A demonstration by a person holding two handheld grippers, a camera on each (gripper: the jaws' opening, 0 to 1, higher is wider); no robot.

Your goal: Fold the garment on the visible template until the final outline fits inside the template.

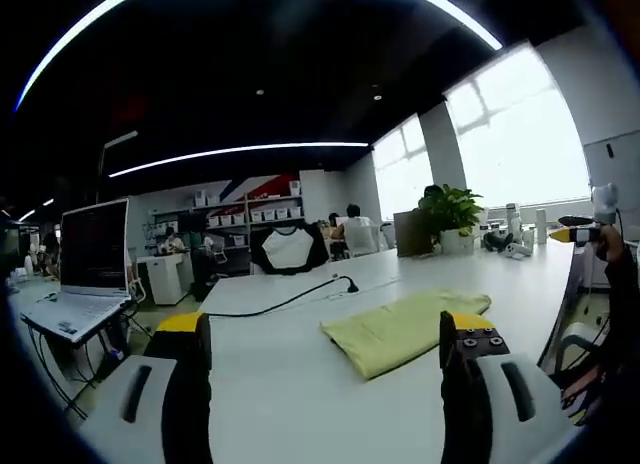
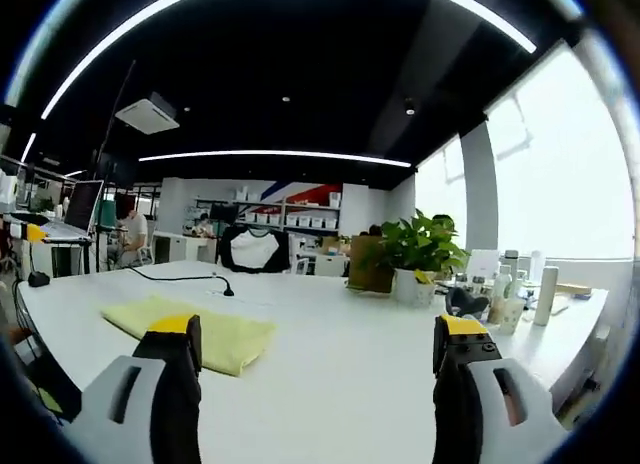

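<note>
A folded pale-yellow cloth garment (image 1: 400,329) lies flat on the long white table (image 1: 300,384). The 2 claws, left gripper (image 1: 325,359) and right gripper (image 2: 315,359), hover wide open, holding nothing (likely pulled back to check the fold).

No readable text.
Laptop screen (image 1: 95,246), shelf boxes (image 2: 300,222) and bottles (image 2: 545,295) on the worktop (image 2: 340,354) all too small or blurred to read.
</note>
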